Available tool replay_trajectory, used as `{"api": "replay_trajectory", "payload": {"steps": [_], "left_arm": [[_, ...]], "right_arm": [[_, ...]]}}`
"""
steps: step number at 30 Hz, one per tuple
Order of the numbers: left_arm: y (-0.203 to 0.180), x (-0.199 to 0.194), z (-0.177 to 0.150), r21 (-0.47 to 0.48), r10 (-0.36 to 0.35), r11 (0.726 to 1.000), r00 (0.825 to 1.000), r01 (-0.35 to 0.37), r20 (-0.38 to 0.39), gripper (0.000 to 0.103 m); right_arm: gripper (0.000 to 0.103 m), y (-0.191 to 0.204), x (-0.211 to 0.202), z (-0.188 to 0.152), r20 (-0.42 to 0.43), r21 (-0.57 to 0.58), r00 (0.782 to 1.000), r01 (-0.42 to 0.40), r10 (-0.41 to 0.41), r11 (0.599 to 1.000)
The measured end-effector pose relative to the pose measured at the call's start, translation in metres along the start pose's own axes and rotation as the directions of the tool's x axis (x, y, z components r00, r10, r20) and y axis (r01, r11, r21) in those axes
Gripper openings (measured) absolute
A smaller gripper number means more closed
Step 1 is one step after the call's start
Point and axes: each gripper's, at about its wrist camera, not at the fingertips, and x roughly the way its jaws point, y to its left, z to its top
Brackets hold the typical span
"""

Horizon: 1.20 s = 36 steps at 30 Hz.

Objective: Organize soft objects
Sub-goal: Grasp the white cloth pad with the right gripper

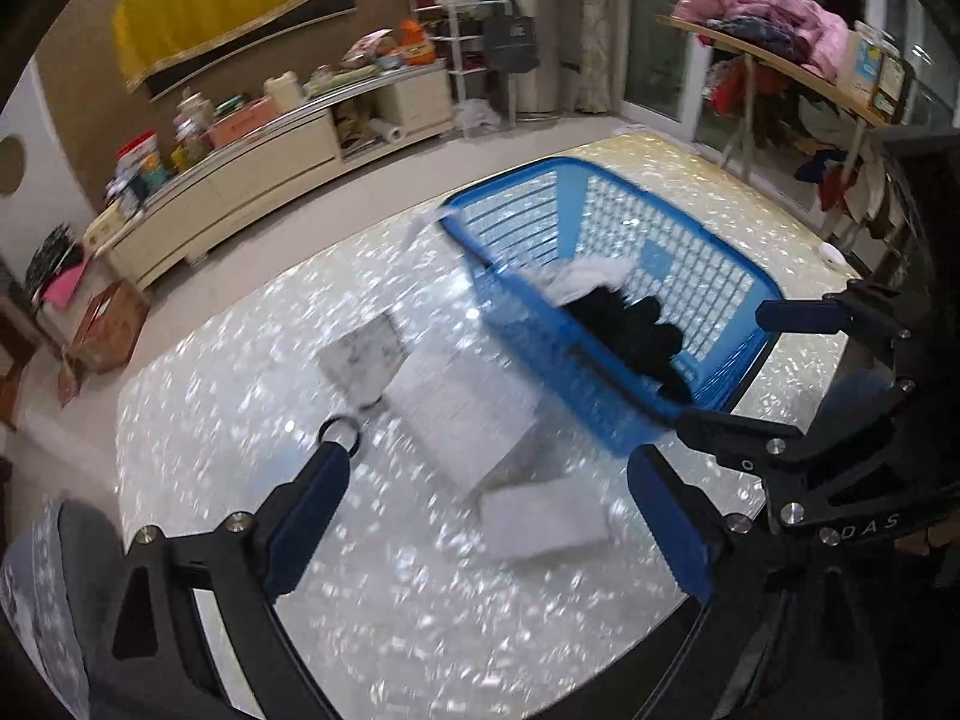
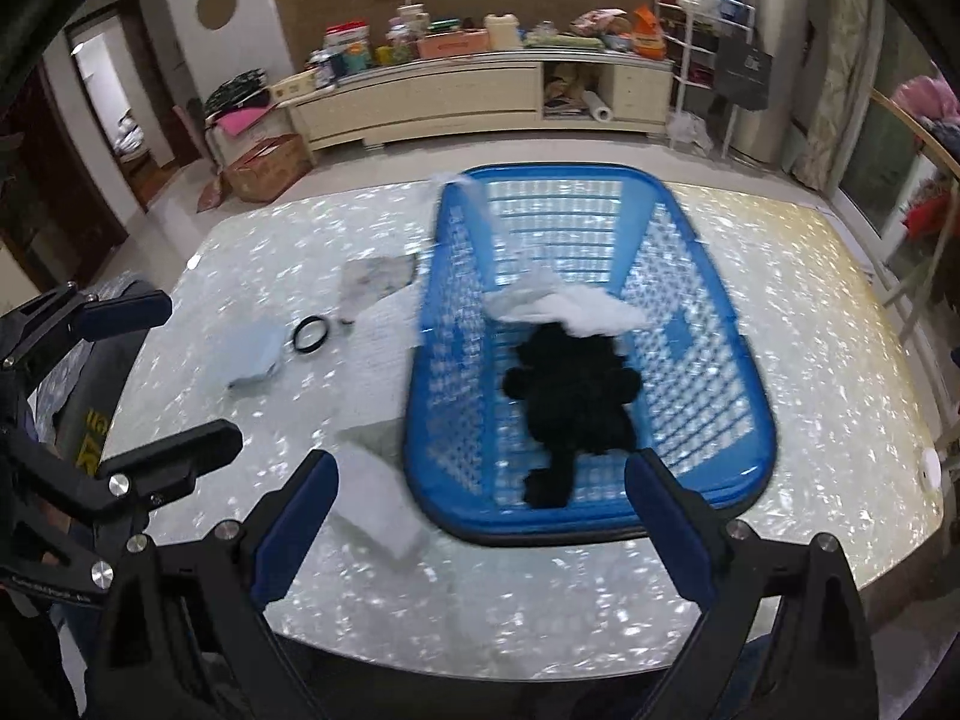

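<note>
A blue plastic basket (image 2: pixel 708 276) stands on the shiny table (image 2: pixel 840 390). Inside lie a black fuzzy soft item (image 2: pixel 570 390) and a white cloth (image 2: pixel 576 303). The basket (image 1: pixel 708 282) with the black item (image 1: pixel 636 330) and white cloth (image 1: pixel 591 273) also shows in the left wrist view. My right gripper (image 2: pixel 483 480) is open and empty above the basket's near end. My left gripper (image 1: pixel 492 468) is open and empty over pale folded cloths (image 1: pixel 462 408) left of the basket. The left gripper (image 2: pixel 162 372) also shows at the left in the right wrist view.
A black ring (image 2: pixel 311 334) and pale cloths (image 2: pixel 258 354) lie left of the basket. A small white round thing (image 2: pixel 931 468) sits at the table's right edge. A cluttered cream cabinet (image 2: pixel 450 96) lines the far wall. A shelf with clothes (image 1: pixel 774 30) stands at right.
</note>
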Motion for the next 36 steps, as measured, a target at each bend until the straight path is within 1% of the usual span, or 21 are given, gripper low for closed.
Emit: {"api": "replay_trajectory", "payload": {"steps": [3, 7, 11, 17, 23, 29, 33, 36], "left_arm": [[0.015, -0.005, -0.018, -0.057, 0.016, 0.998, 1.000, -0.017, -0.019, 0.093], [0.032, -0.007, -0.044, -0.136, -0.006, 0.991, 0.999, 0.000, -0.045, 0.093], [0.043, -0.009, -0.065, -0.168, 0.028, 0.985, 0.998, -0.037, -0.056, 0.093], [0.059, -0.006, -0.093, -0.200, 0.052, 0.977, 0.994, -0.070, -0.093, 0.093], [0.073, 0.006, -0.111, -0.233, 0.039, 0.970, 0.990, -0.070, -0.135, 0.093], [0.081, 0.023, -0.119, -0.257, 0.026, 0.964, 0.986, -0.069, -0.165, 0.093], [0.085, 0.037, -0.121, -0.268, 0.020, 0.961, 0.983, -0.070, -0.183, 0.093], [0.086, 0.050, -0.122, -0.262, 0.024, 0.962, 0.980, -0.077, -0.200, 0.093]], "right_arm": [[0.096, 0.014, 0.005, -0.002, -0.009, -0.031, 1.000, -0.019, 0.018, 0.999], [0.096, 0.028, 0.013, -0.004, -0.015, -0.071, 0.998, -0.055, 0.054, 0.996], [0.096, 0.046, 0.022, -0.006, -0.035, -0.118, 0.997, -0.077, 0.074, 0.990], [0.096, 0.072, 0.038, -0.010, -0.066, -0.174, 0.991, -0.125, 0.115, 0.977], [0.096, 0.094, 0.060, -0.016, -0.124, -0.227, 0.983, -0.163, 0.137, 0.960], [0.096, 0.109, 0.083, -0.023, -0.194, -0.254, 0.970, -0.195, 0.148, 0.947], [0.096, 0.117, 0.102, -0.026, -0.236, -0.284, 0.963, -0.195, 0.128, 0.939], [0.096, 0.112, 0.114, -0.026, -0.257, -0.287, 0.960, -0.182, 0.107, 0.941]]}}
